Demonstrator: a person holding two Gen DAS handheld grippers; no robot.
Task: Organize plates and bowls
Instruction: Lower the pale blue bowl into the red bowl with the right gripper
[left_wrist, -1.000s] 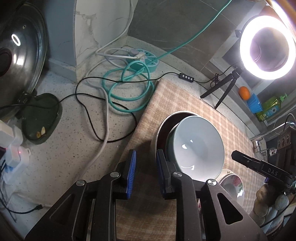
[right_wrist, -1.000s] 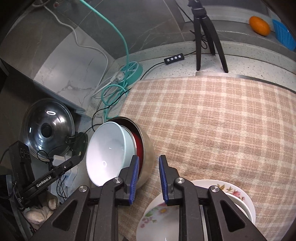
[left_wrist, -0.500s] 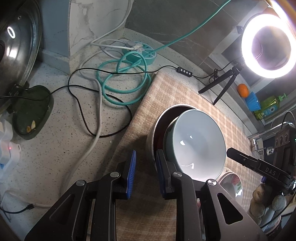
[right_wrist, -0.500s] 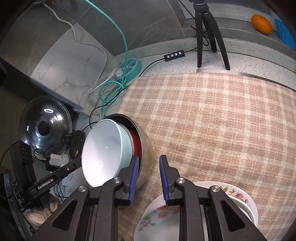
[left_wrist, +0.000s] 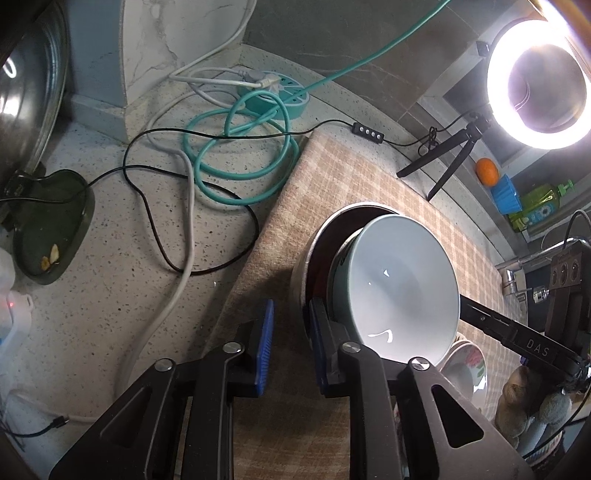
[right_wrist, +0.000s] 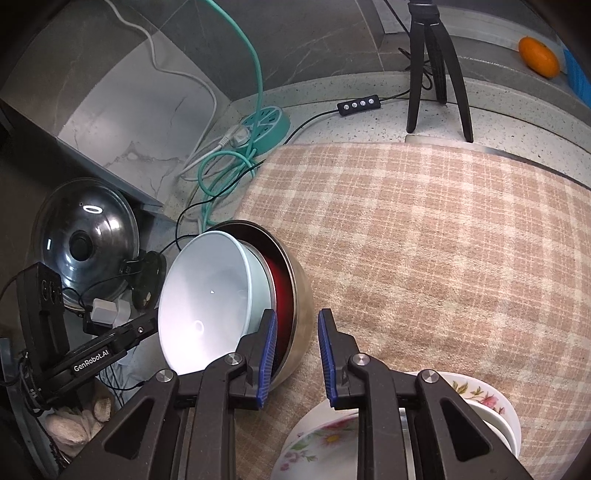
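Left gripper (left_wrist: 291, 332): jaws have just been closing, with the near-left rim of the steel bowl (left_wrist: 314, 240) between them. Its outer pad is seen clear of the wall, so nothing is clamped.

Right gripper (right_wrist: 295, 339): jaws are set narrow across the same bowl's near-right rim. Whether the pads press on it cannot be told.

Stack: a pale bowl (left_wrist: 399, 280) is tilted inside a red bowl (right_wrist: 279, 280), which is nested in the steel one. It is placed at the left edge of the cloth (right_wrist: 424, 240) on the worktop (left_wrist: 110, 277). Floral plates (right_wrist: 325, 443) are near right.

Judgement: a two-sided lift of the stack is being set up. The tilted pale bowl could slip if the stack is raised unevenly.
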